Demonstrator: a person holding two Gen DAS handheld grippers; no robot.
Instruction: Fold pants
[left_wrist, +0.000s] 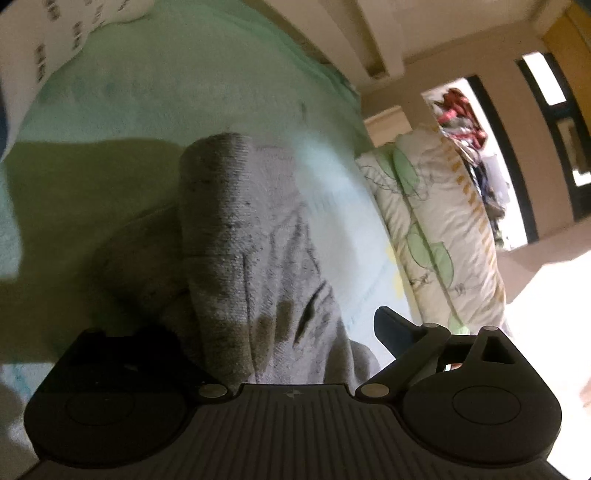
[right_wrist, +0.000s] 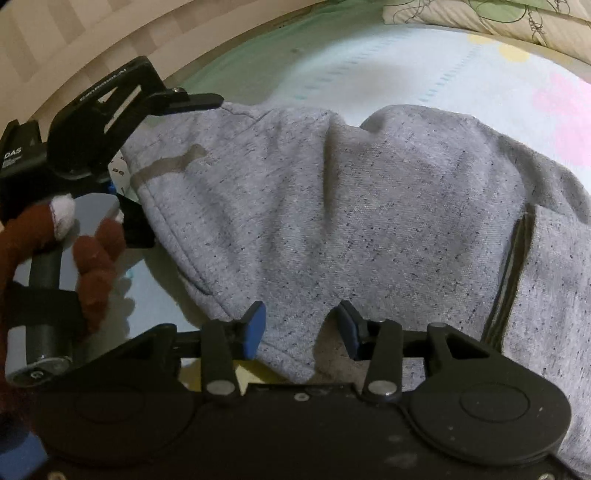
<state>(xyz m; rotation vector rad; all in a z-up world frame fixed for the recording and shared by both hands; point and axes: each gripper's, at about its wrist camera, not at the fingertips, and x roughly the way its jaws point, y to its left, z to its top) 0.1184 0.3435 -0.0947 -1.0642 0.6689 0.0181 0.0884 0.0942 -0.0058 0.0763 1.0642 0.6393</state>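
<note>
Grey speckled sweatpants (right_wrist: 351, 206) lie on a pale green and blue bed sheet (right_wrist: 369, 62). In the right wrist view my right gripper (right_wrist: 301, 328) is open, its blue pads (right_wrist: 255, 326) on either side of a fold of the pants' near edge. The left gripper (right_wrist: 173, 173) shows at the left of that view, held by a brown-gloved hand, its fingers around the pants' left edge. In the left wrist view the pants (left_wrist: 251, 236) hang bunched up in front of the left gripper (left_wrist: 280, 332); its left finger is hidden by cloth, and only the right finger (left_wrist: 388, 328) shows.
A folded quilt (left_wrist: 436, 229) with green circles lies at the bed's right side. A white patterned pillow (left_wrist: 55, 40) sits at the far left. Beyond the bed are beige walls and a doorway with piled clothes (left_wrist: 469, 129).
</note>
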